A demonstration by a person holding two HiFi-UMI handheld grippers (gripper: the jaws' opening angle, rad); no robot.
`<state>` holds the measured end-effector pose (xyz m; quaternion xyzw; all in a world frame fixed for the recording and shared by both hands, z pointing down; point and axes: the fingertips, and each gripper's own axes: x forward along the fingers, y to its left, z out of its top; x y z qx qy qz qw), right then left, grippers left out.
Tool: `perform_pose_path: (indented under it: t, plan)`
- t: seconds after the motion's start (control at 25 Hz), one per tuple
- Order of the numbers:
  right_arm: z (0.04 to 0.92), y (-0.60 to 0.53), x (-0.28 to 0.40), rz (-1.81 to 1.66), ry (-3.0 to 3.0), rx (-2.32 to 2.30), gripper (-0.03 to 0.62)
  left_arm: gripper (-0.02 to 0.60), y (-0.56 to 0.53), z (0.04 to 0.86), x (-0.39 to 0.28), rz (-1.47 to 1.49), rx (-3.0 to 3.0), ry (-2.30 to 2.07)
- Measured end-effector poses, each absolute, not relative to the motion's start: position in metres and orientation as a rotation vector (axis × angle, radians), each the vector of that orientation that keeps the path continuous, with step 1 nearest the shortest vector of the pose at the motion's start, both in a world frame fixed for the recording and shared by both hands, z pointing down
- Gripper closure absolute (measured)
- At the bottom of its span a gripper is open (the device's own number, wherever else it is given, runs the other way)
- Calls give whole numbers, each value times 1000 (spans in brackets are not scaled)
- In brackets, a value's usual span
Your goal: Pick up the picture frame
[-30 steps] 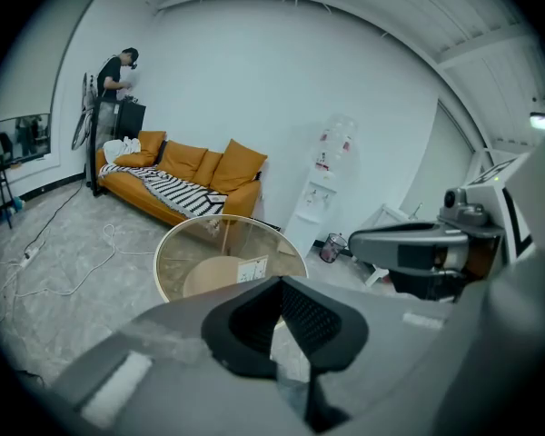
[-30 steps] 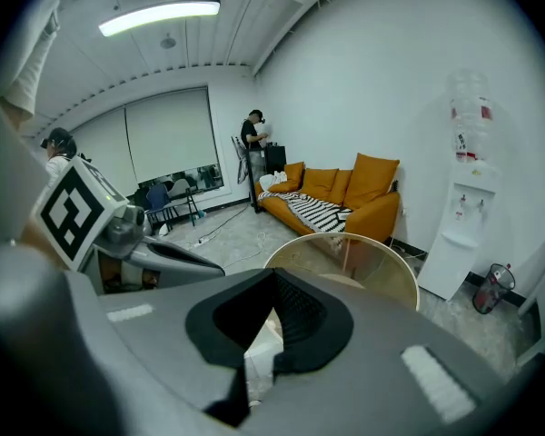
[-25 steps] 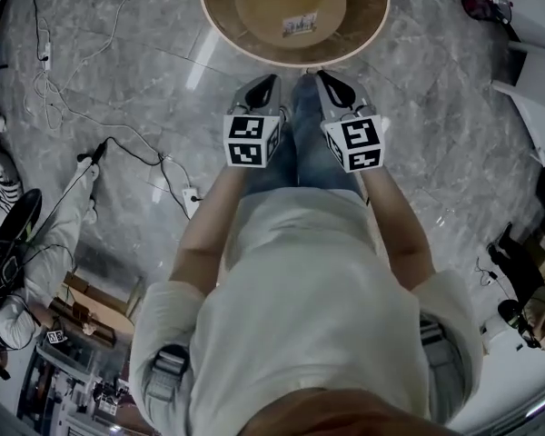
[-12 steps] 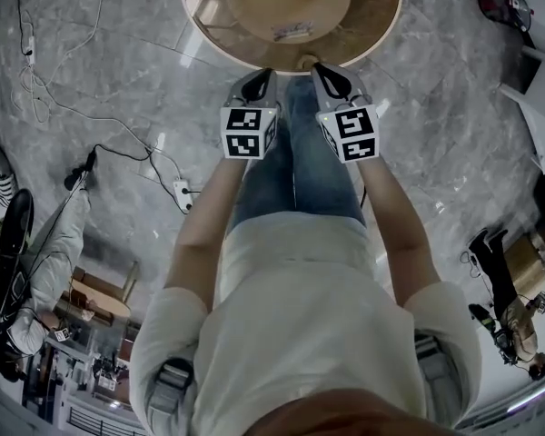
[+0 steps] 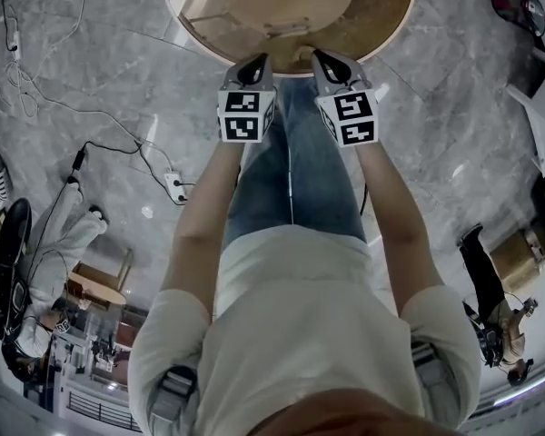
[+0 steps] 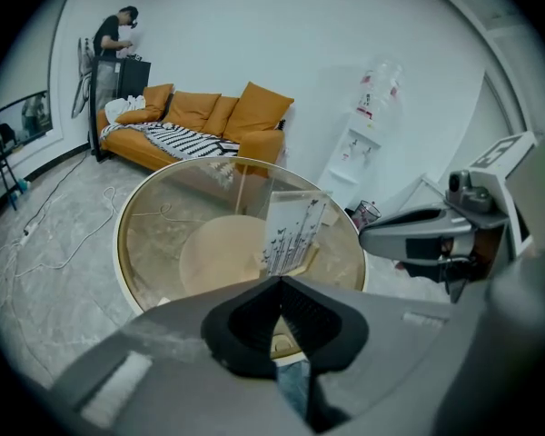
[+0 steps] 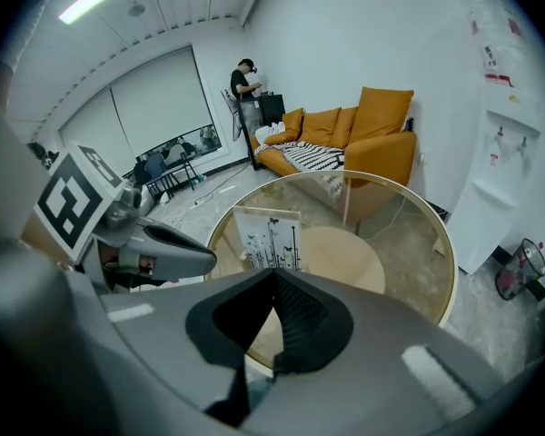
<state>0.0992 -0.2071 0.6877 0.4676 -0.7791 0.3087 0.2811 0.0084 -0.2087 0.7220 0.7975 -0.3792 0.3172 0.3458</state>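
Observation:
The picture frame [image 6: 291, 230] is a clear upright panel printed with black plants and butterflies. It stands on the round glass table [image 6: 132, 221], near the rim closest to me. In the right gripper view the frame [image 7: 271, 237] shows just beyond the jaws. My left gripper [image 5: 257, 62] and right gripper [image 5: 320, 58] hang side by side over the table's near rim, both shut and empty. Neither touches the frame. From above the frame [image 5: 286, 28] is only a thin edge. The left gripper view also shows the right gripper [image 6: 418, 239] beside it.
An orange sofa [image 6: 209, 116] with a striped throw stands behind the table, and a person [image 6: 113, 48] stands by the far wall. A white water dispenser [image 6: 368, 125] is at the right. Cables and a power strip [image 5: 174, 185] lie on the marble floor to the left.
Both grippers have sunk and come forward together to the table's near rim. They stayed shut.

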Motion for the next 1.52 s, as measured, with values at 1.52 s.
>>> perform_pose_path:
  t: [1.52]
  plan:
    - [766, -247, 84, 810, -2082, 1114, 411, 390, -246, 781, 28, 870, 2085, -908]
